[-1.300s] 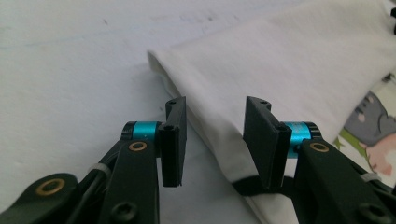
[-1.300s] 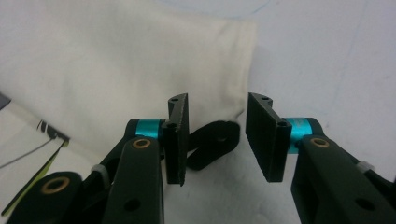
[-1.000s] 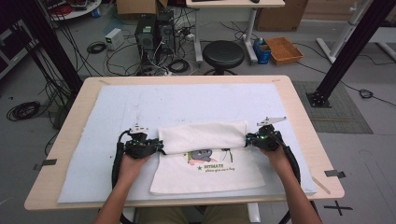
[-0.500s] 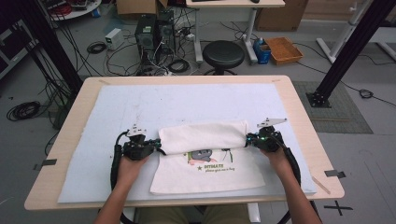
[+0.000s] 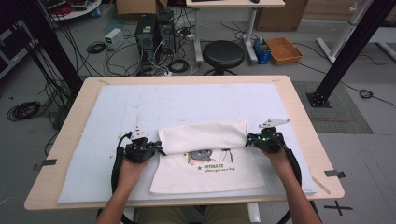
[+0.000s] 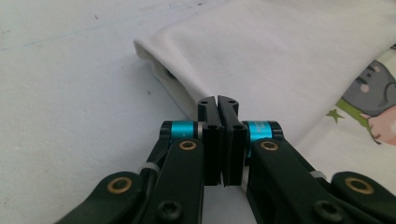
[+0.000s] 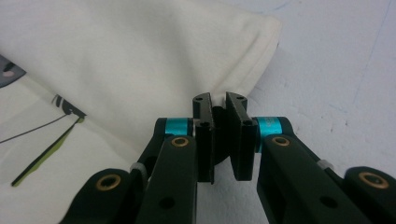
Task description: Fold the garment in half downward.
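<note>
Left gripper: black two-jaw tool with blue collars, held low over the mat at the left end of the folded cloth; in the left gripper view its jaws are pressed together, clenched on the cloth's edge
Left hand: wrapped around the gripper's rear, forearm coming in from the bottom edge and angled slightly inward
Right gripper: matching black tool with a grey three-cornered plate on top, at the right end of the fold; in the right gripper view a narrow gap is left between its jaws and cloth sits pinched in that gap
Right hand: gripping from behind, forearm reaching up from the lower right and leaning toward the table's middle
White cotton T-shirt with a cartoon print: lies flat between the two grippers on the near half of the mat, its far part doubled over into a thick band; the grey figure and green lettering show below the fold
Pale blue-white mat: covers most of the tabletop, bare beyond the shirt
Light wooden table: rim visible around the mat
</note>
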Demonstrator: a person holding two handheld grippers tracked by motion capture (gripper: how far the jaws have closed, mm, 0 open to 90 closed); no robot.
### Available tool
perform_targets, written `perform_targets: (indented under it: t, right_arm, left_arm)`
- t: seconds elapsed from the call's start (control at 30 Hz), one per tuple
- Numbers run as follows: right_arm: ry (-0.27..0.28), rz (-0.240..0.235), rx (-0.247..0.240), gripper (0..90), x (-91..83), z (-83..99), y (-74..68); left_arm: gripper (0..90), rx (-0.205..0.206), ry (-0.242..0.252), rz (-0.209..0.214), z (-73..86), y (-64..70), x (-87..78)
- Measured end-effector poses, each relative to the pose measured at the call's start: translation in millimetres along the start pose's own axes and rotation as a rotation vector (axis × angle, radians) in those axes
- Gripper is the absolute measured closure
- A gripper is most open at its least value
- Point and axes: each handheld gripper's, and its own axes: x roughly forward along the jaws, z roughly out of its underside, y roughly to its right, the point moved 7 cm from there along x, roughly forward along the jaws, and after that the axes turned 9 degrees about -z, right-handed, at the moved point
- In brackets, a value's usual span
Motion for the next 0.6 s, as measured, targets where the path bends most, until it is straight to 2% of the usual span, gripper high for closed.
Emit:
perform_targets:
  t: [0.13,0.27,0.37,0.5,0.57,0.6]
  right_arm:
    - [0.034,-0.008,-0.02,82.9,-13.7,-3.2,-7.4]
    - [0.056,-0.017,-0.05,83.0,-29.6,-1.2,-16.5]
    - [0.068,-0.033,-0.062,83.0,-44.8,5.3,-26.4]
    - [0.071,-0.056,-0.092,83.1,-62.3,18.6,-41.7]
    - [0.075,-0.067,-0.091,83.2,-70.4,25.0,-48.8]
    - [0.084,-0.072,-0.098,83.2,-76.0,29.0,-52.9]
  left_arm:
    - [88.2,-0.033,0.043,0.034,-4.8,-1.3,-12.7]
    - [88.2,-0.025,0.072,0.087,-4.7,5.5,-30.5]
    - [88.2,-0.034,0.086,0.13,-2.2,9.4,-45.2]
    - [88.2,-0.009,0.097,0.175,5.2,16.5,-64.4]
    - [88.2,0.005,0.093,0.209,12.4,22.6,-74.8]
    - [88.3,0.014,0.091,0.212,15.0,24.4,-77.7]
